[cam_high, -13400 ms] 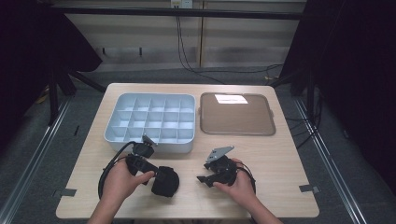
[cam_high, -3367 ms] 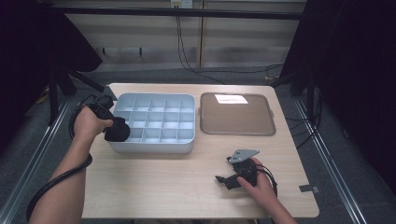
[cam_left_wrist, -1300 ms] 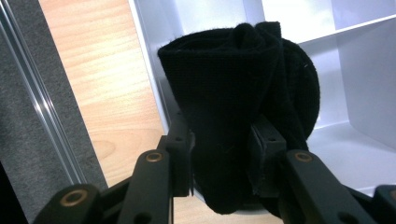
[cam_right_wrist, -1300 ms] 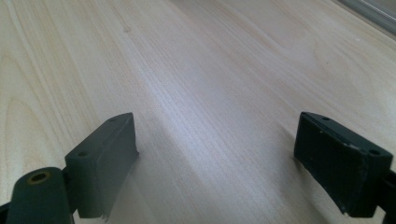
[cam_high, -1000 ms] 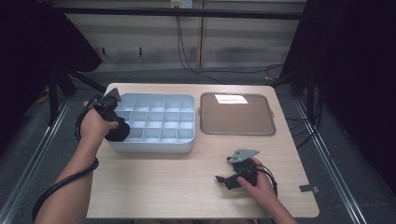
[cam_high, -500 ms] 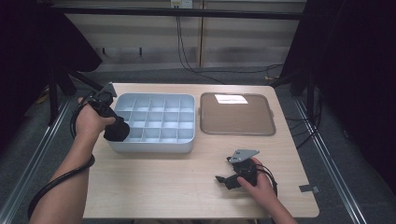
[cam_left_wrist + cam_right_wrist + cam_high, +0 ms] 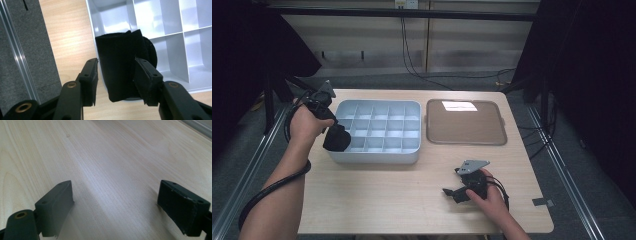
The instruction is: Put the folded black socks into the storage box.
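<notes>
black cloth roll (image 7: pixel 122 65) over divided tray (image 7: pixel 190 37)

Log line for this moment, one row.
left claw: just closed further, gripping black fabric roll | roll: above compartment tray left edge | right claw: open, empty

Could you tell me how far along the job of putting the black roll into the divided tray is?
Done: the black roll is up off the table, at the grey divided tray.
In hand: the left tool, its jaws just closing further, has the roll between them over the tray's near left corner.
Left: set it in a compartment and release; the visible compartments look empty. The right tool rests open on the table.
</notes>
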A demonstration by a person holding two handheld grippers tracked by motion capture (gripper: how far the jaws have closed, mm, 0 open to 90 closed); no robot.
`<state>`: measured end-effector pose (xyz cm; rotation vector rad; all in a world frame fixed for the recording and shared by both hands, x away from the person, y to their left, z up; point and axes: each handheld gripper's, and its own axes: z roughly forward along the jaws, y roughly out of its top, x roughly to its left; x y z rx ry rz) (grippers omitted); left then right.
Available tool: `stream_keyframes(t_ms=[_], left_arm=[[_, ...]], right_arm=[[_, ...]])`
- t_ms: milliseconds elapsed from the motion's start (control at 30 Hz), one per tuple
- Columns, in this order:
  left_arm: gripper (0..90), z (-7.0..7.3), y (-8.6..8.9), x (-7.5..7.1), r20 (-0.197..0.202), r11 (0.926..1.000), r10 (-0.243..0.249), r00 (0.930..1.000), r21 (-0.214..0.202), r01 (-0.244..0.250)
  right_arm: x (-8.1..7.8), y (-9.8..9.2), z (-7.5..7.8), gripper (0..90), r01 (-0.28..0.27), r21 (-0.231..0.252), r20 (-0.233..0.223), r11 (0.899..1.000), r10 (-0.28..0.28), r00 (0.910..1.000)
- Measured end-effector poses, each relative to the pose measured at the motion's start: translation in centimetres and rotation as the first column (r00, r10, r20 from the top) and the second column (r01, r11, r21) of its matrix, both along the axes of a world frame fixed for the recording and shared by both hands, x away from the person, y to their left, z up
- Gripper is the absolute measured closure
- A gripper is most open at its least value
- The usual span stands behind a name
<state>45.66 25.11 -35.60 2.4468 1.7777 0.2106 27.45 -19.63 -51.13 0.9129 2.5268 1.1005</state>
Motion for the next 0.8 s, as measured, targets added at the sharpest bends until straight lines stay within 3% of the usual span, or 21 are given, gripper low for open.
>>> stream_keyframes(t_ms=[300, 733, 800], left_arm=[[64.9, 0.72, -0.41, 0.26, 0.003, 0.9995, -0.028, 0.9996, -0.014, 0.028], [90.0, 0.91, -0.33, 0.60, -0.020, 0.9977, -0.055, 0.9983, -0.040, 0.055], [90.0, 0.69, -0.30, 0.71, -0.021, 0.9974, -0.060, 0.9980, -0.042, 0.059]], right_arm=[[0.00, 0.00, 0.00, 12.6, -0.001, 0.000, 0.000, 1.000, 0.001, 1.0000], [0.01, 0.00, 0.00, 12.6, 0.000, 0.001, -0.001, 1.000, 0.000, 1.0000], [0.02, 0.01, 0.00, 12.6, -0.001, 0.000, 0.000, 1.000, 0.001, 1.0000]])
